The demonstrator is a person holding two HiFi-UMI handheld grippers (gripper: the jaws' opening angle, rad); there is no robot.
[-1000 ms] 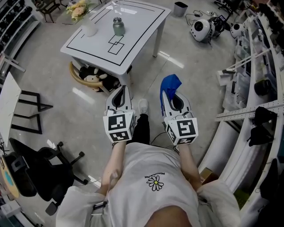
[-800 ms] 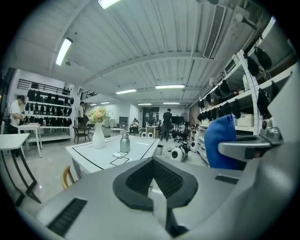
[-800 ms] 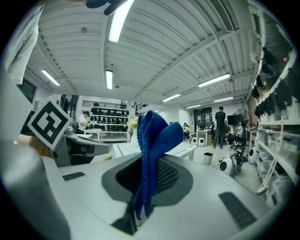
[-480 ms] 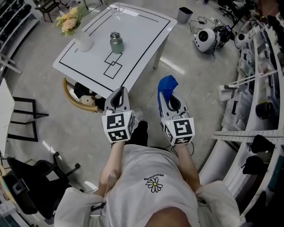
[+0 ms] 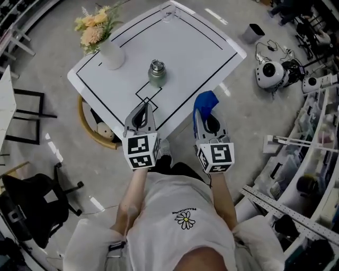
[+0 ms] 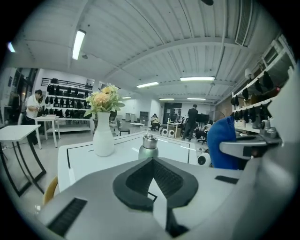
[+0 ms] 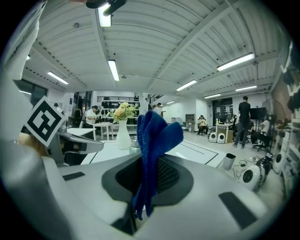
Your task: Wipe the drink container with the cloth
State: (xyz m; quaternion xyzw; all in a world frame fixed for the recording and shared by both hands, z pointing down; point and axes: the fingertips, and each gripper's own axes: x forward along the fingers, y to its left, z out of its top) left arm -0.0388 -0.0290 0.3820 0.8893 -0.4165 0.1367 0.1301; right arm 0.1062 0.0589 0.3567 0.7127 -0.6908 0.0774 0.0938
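Observation:
A green metal drink container (image 5: 157, 73) with a silver cap stands upright near the middle of the white table (image 5: 201, 42); in the left gripper view the drink container (image 6: 149, 147) rises just beyond the jaws. My left gripper (image 5: 141, 110) hovers at the table's near edge, shut and holding nothing. My right gripper (image 5: 203, 106) is beside it, shut on a blue cloth (image 5: 205, 100); in the right gripper view the cloth (image 7: 152, 150) stands up between the jaws and half hides the container behind it.
A white vase of flowers (image 5: 108, 48) stands on the table's left part, and a clear glass (image 5: 168, 10) at its far edge. A round basket (image 5: 95, 129) sits under the table. White robot parts (image 5: 271, 74) lie on the floor to the right; shelving (image 5: 307, 174) runs along the right side.
The person has walked up to the table: both grippers, which were over the floor, now reach its near edge. The cloth stays held in the right gripper.

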